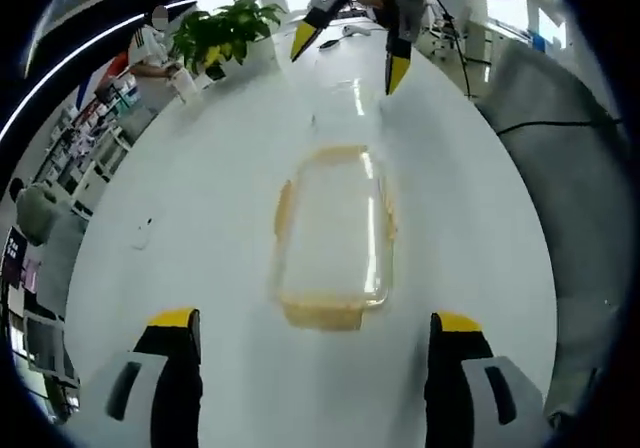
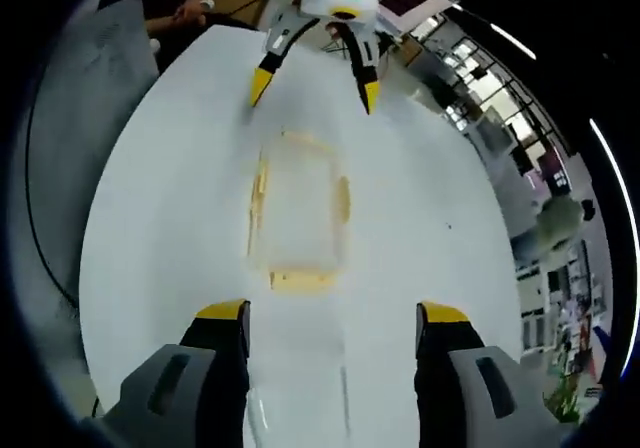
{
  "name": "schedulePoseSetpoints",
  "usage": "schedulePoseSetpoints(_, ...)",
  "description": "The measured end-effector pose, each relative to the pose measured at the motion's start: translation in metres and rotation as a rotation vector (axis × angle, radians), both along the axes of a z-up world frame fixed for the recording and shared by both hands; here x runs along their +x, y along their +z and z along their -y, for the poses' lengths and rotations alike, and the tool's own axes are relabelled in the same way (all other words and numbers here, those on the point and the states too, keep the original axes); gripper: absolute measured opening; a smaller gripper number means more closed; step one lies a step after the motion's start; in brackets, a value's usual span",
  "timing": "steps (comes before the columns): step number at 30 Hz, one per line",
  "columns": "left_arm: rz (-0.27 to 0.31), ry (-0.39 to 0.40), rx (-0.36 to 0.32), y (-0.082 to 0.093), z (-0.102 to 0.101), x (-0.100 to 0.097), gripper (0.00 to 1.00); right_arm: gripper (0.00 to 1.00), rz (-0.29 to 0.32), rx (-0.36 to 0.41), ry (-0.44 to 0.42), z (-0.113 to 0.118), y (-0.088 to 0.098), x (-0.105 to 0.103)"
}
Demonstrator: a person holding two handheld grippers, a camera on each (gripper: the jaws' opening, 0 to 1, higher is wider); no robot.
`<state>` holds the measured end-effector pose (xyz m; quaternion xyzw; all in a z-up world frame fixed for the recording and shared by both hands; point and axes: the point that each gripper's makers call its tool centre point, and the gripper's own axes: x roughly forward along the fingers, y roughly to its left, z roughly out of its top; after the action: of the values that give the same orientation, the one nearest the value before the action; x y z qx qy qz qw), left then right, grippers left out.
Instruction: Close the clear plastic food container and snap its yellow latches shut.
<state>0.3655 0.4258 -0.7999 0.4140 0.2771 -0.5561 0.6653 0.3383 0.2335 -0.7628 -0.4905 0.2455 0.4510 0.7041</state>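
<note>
Left gripper [image 1: 312, 330] with yellow-tipped black jaws spread wide, empty, just short of the clear rectangular plastic food container [image 1: 333, 236] with yellow latches. Right gripper [image 2: 331, 318] likewise spread and empty, facing the container's [image 2: 296, 213] opposite short end. Container flat on the white round table [image 1: 200, 198], between both tongs. Green potted plant [image 1: 225, 30] well beyond the container, at the table edge.

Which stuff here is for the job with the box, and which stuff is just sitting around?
For the job: clear plastic food container, its yellow latches, left gripper, right gripper.

Just sitting around: potted plant, white table, black cable, shelves.
</note>
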Motion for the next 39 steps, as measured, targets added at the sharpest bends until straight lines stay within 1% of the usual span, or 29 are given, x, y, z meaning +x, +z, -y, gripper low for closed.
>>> schedulePoseSetpoints(2,-0.023,-0.003,0.000,-0.003,0.002,0.002,0.88,0.64,-0.004,-0.024,0.021,-0.001,-0.004,0.005)
schedulePoseSetpoints(4,-0.042,-0.013,0.020,-0.008,0.001,0.003,0.88,0.64,-0.015,-0.046,0.040,-0.002,-0.008,0.008)
schedulePoseSetpoints(6,-0.048,-0.030,0.038,-0.012,0.002,0.003,0.88,0.63,-0.032,-0.059,0.056,-0.004,-0.012,0.010)
schedulePoseSetpoints(10,-0.078,-0.048,0.057,-0.019,0.003,0.003,0.86,0.63,-0.060,-0.062,0.072,-0.008,-0.020,0.014)
schedulePoseSetpoints(13,-0.095,-0.054,0.071,-0.024,0.004,0.005,0.84,0.62,-0.093,-0.063,0.072,-0.011,-0.028,0.016)
schedulePoseSetpoints(15,-0.117,-0.061,0.081,-0.028,0.004,0.003,0.83,0.62,-0.110,-0.068,0.076,-0.012,-0.033,0.017)
schedulePoseSetpoints(16,-0.124,-0.065,0.083,-0.030,0.005,0.003,0.83,0.62,-0.124,-0.069,0.077,-0.013,-0.035,0.016)
schedulePoseSetpoints(17,-0.125,-0.066,0.087,-0.032,0.006,0.003,0.82,0.62,-0.151,-0.061,0.078,-0.015,-0.039,0.014)
schedulePoseSetpoints(18,-0.125,-0.071,0.089,-0.033,0.007,0.003,0.81,0.62,-0.180,-0.058,0.076,-0.016,-0.042,0.012)
schedulePoseSetpoints(19,-0.125,-0.080,0.095,-0.035,0.008,0.003,0.81,0.62,-0.224,-0.061,0.064,-0.015,-0.047,0.008)
schedulePoseSetpoints(21,-0.137,-0.080,0.090,-0.036,0.011,0.003,0.80,0.62,-0.232,-0.055,0.064,-0.018,-0.051,0.012)
schedulePoseSetpoints(23,-0.155,-0.079,0.084,-0.038,0.013,0.001,0.79,0.61,-0.255,-0.058,0.065,-0.019,-0.055,0.011)
schedulePoseSetpoints(25,-0.158,-0.088,0.088,-0.039,0.014,0.000,0.78,0.61,-0.283,-0.061,0.067,-0.020,-0.060,0.010)
schedulePoseSetpoints(28,-0.170,-0.099,0.102,-0.043,0.014,-0.001,0.74,0.60,-0.342,-0.062,0.067,-0.021,-0.068,0.009)
schedulePoseSetpoints(30,-0.177,-0.097,0.108,-0.044,0.013,-0.001,0.73,0.60,-0.365,-0.070,0.059,-0.020,-0.072,0.011)
schedulePoseSetpoints(35,-0.198,-0.095,0.120,-0.045,0.011,-0.003,0.67,0.59,-0.403,-0.092,0.057,-0.018,-0.079,0.011)
schedulePoseSetpoints(39,-0.207,-0.090,0.123,-0.047,0.009,-0.002,0.65,0.56,-0.445,-0.086,0.059,-0.021,-0.083,0.008)
